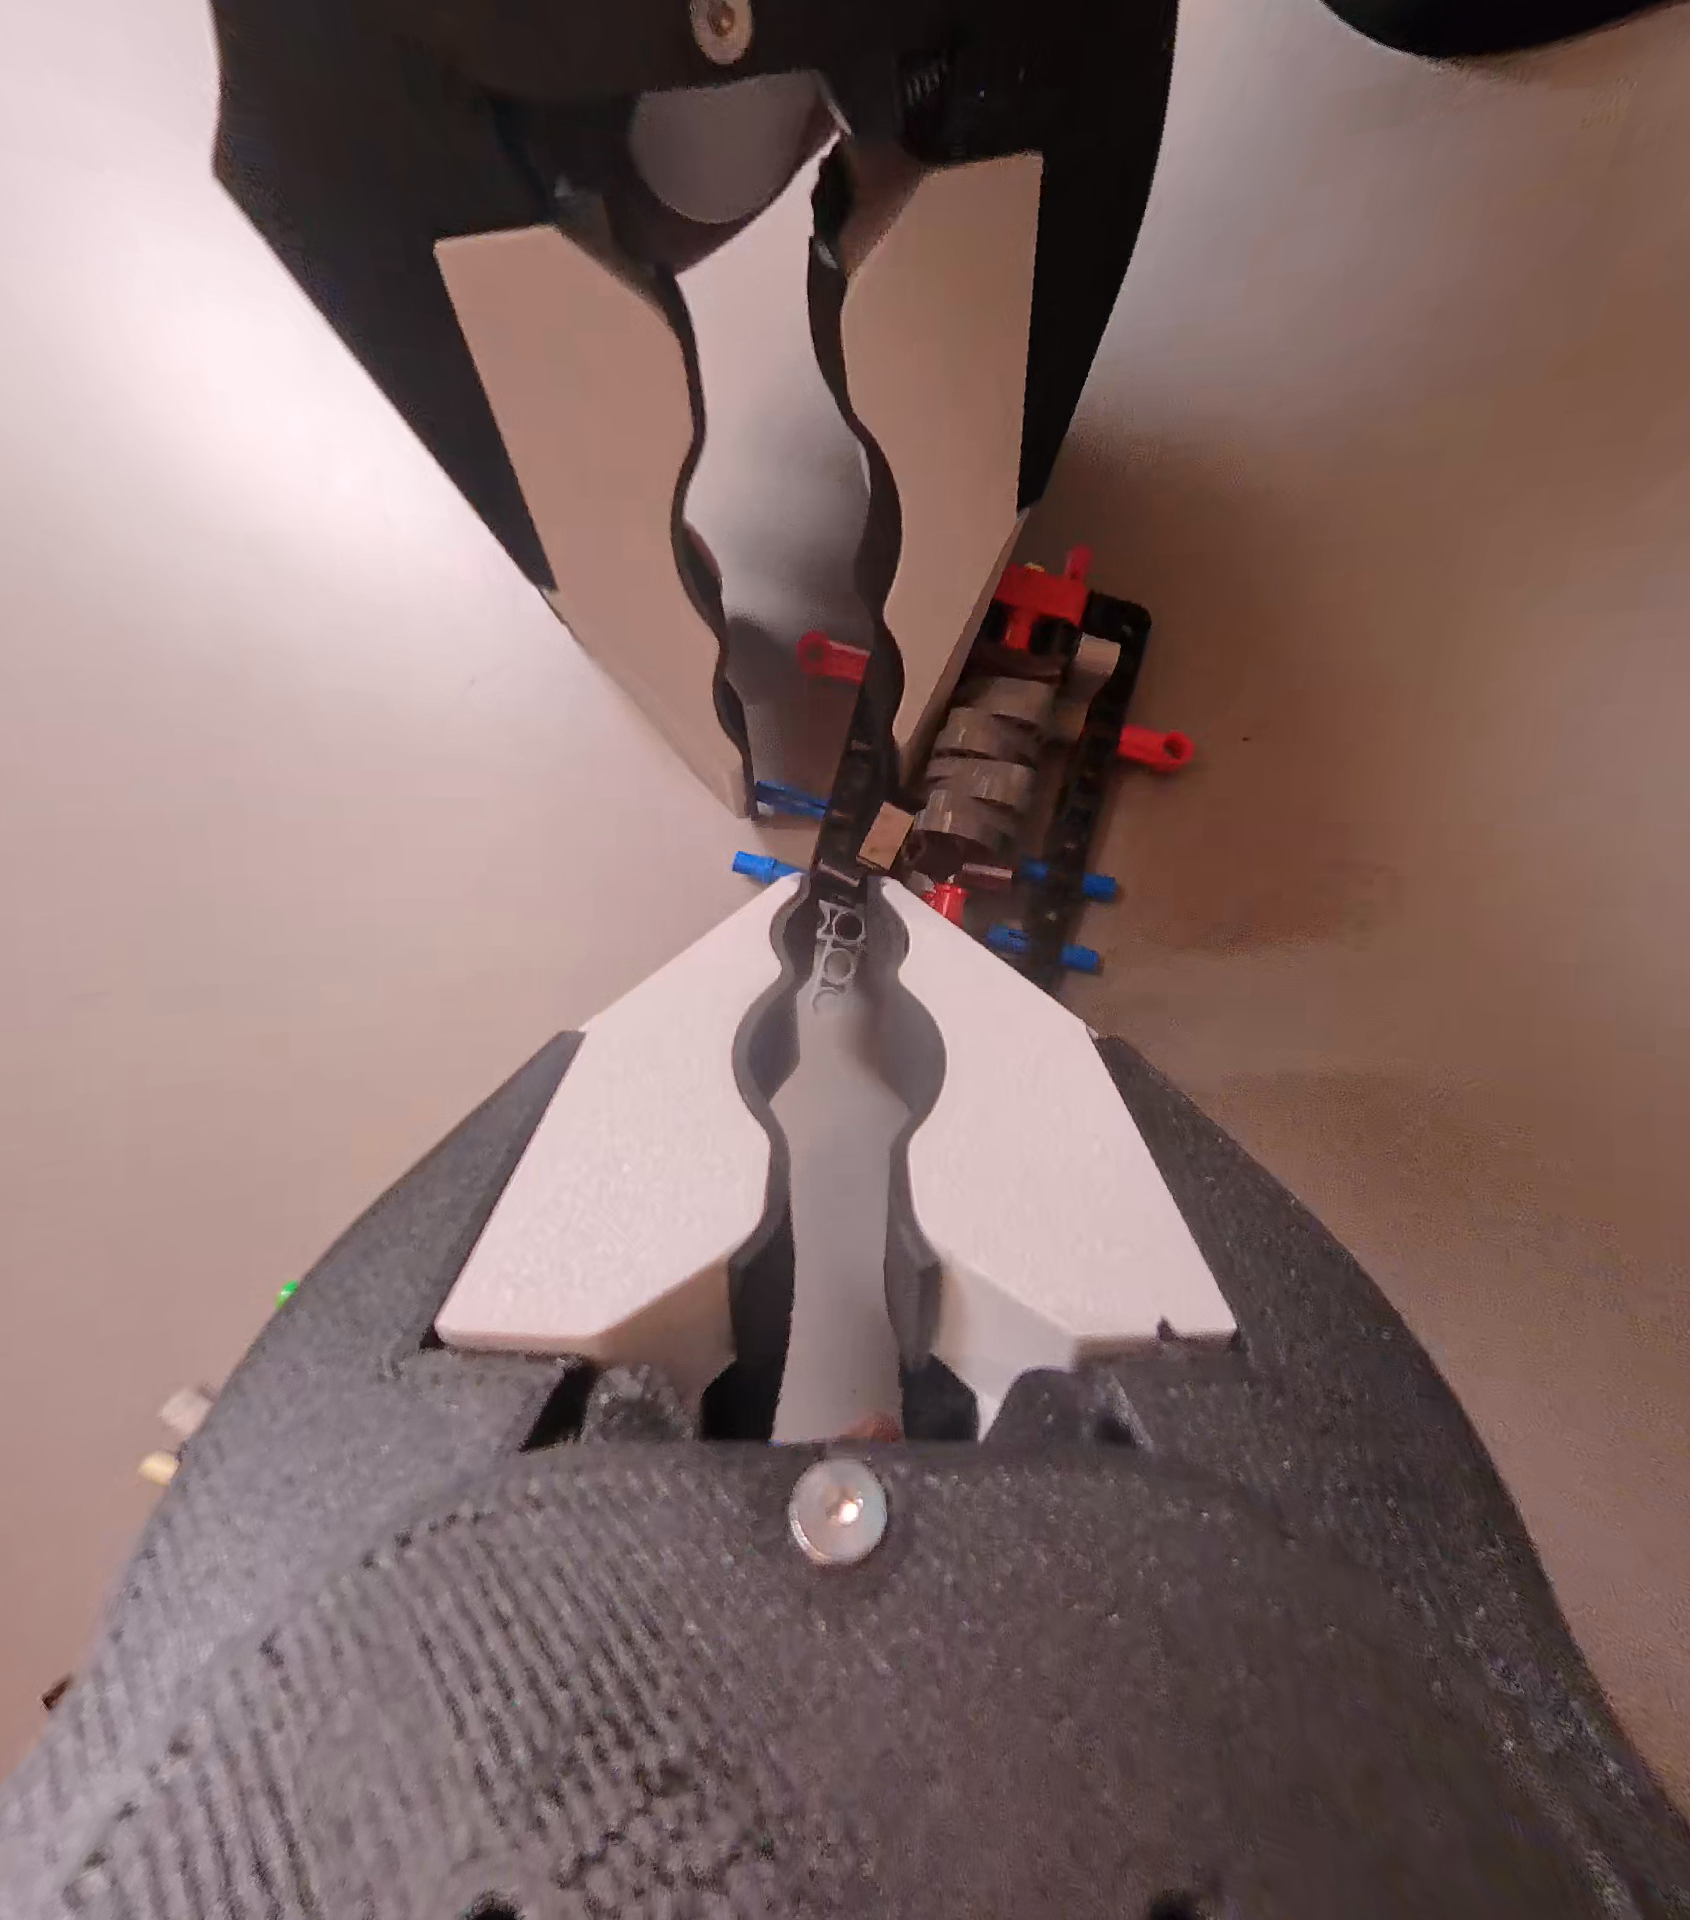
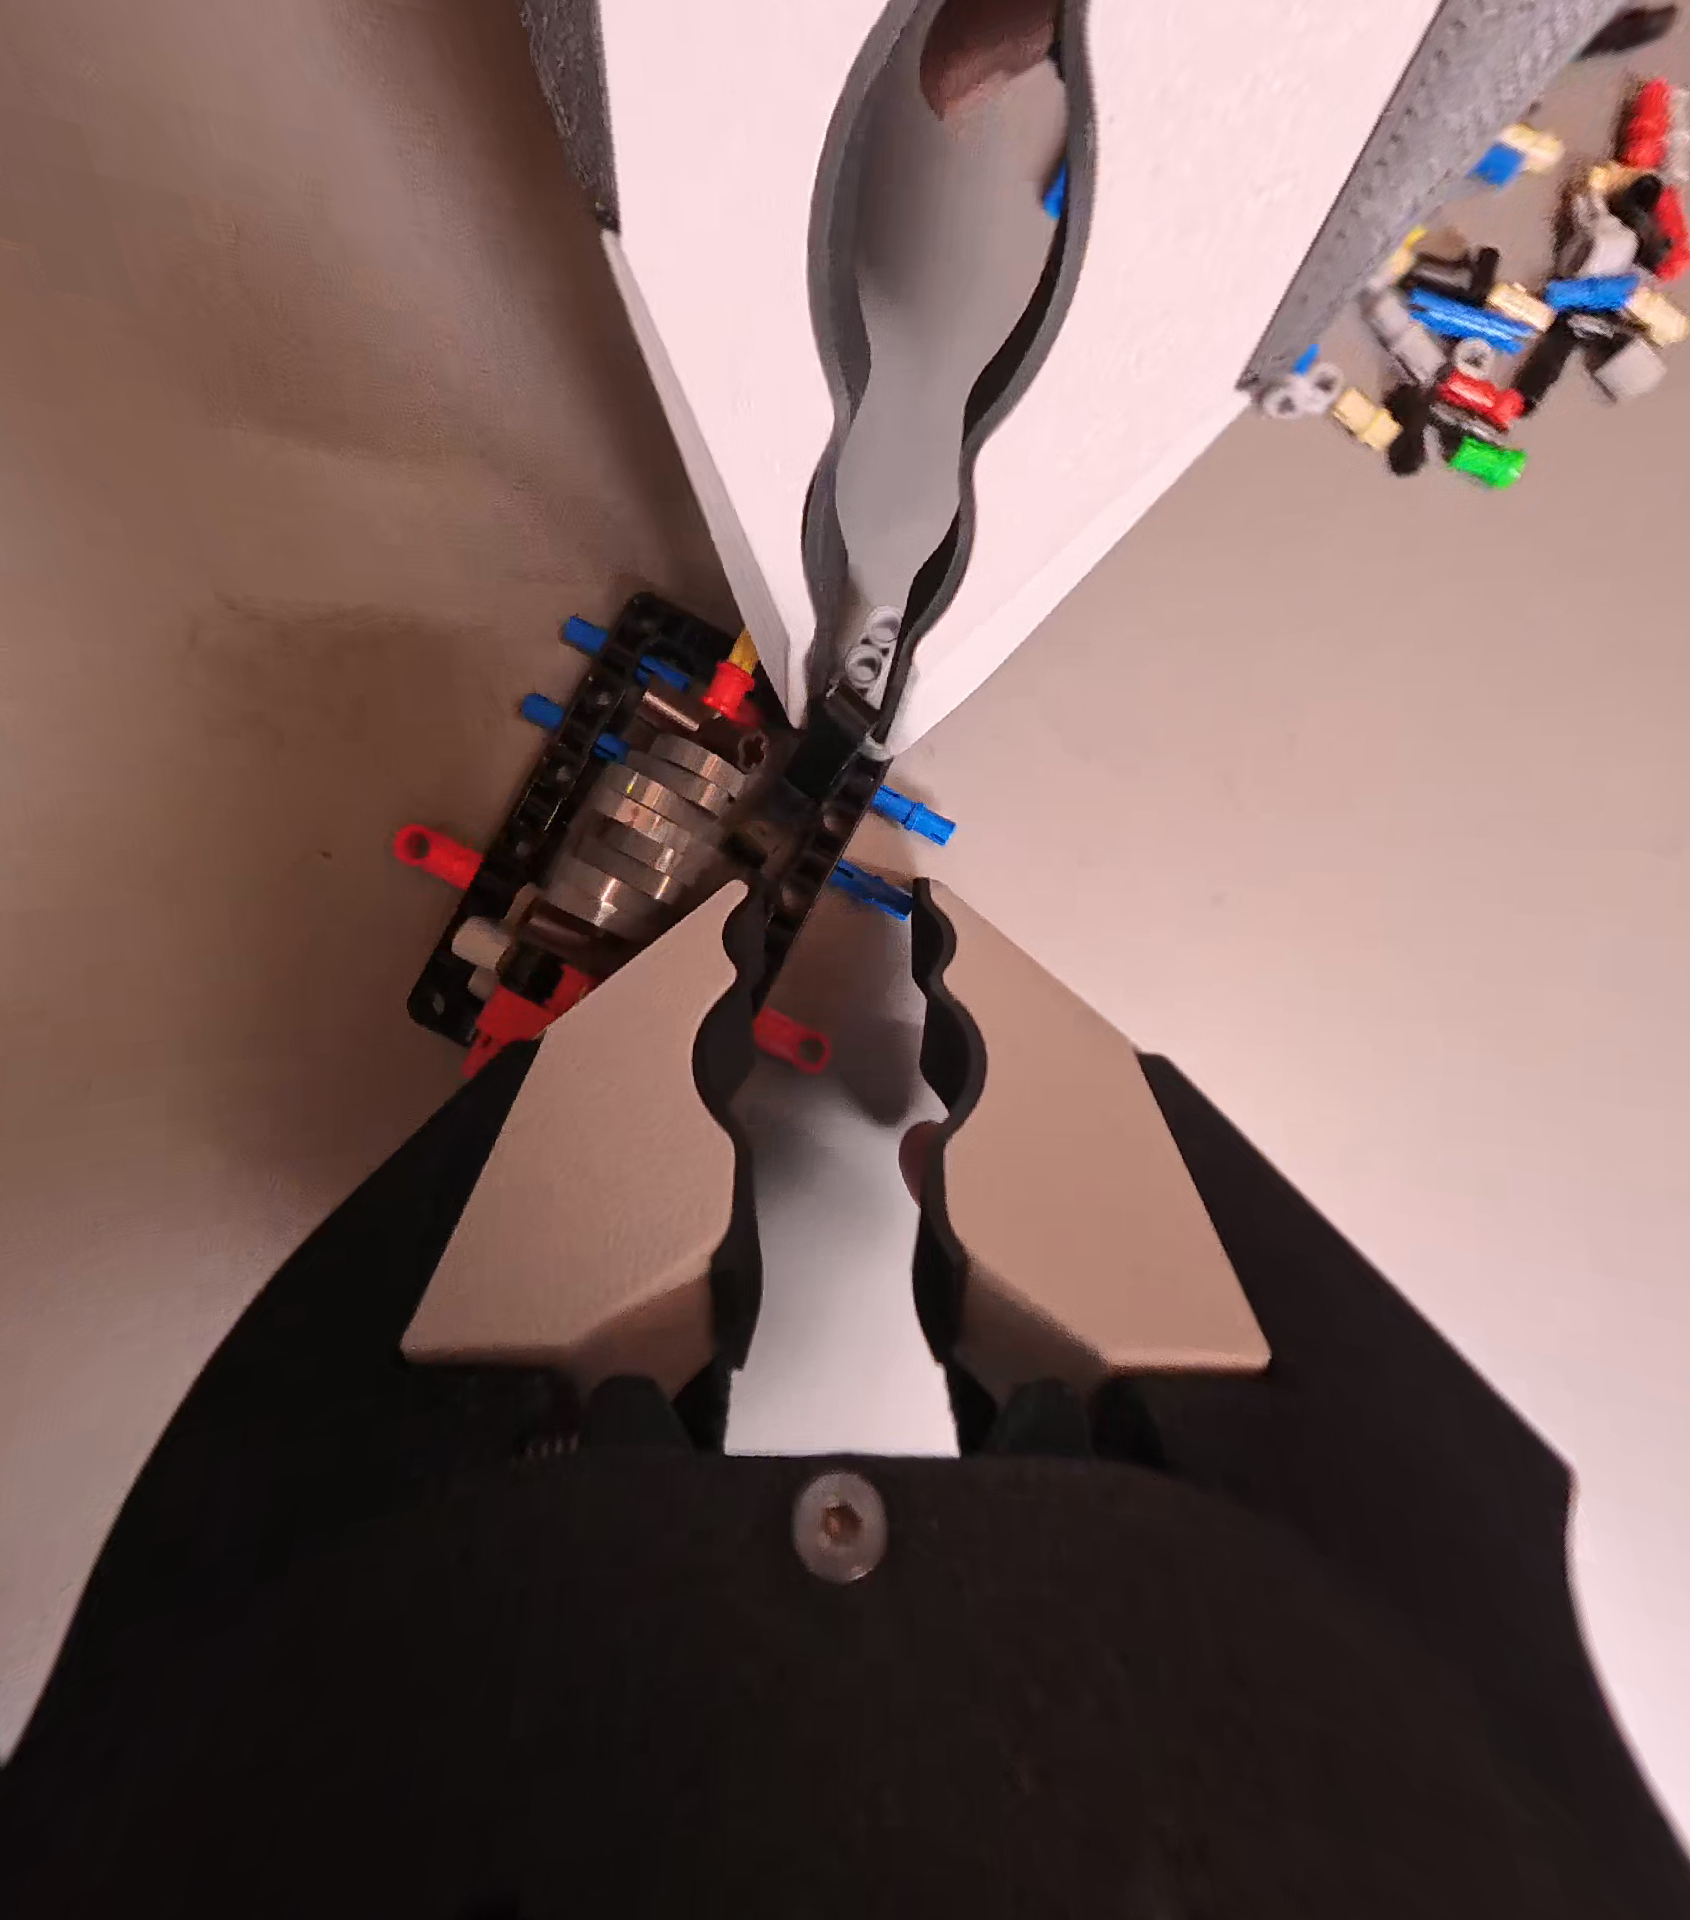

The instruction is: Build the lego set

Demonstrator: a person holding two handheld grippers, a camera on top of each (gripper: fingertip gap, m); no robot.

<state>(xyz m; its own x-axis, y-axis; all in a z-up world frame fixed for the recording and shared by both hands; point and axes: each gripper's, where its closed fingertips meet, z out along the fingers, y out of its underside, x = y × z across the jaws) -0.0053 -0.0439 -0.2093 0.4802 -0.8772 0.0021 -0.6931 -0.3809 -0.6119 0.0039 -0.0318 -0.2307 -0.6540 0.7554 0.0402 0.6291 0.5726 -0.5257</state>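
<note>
Left wrist view: the left tongs [image 1: 842,902] are pinched nearly closed on a small light-grey beam [image 1: 839,961], holding it right at the near end of the black frame [image 1: 1059,790], which sits on the tabletop [image 1: 197,727] with grey discs [image 1: 981,764] inside and blue pins [image 1: 1069,883] and red pins [image 1: 1158,746] sticking out. The right tongs [image 1: 825,800] come in from the far side. Looks like the step is seating that grey beam onto the frame end, so next it needs a straight push while the frame is kept steady.

Right wrist view: the right tongs [image 2: 836,894] are open, straddling the frame's right rail without clamping it. A loose parts pile [image 2: 1527,301] lies far right, well clear. The blue pins beside the rail crowd the grip.
</note>
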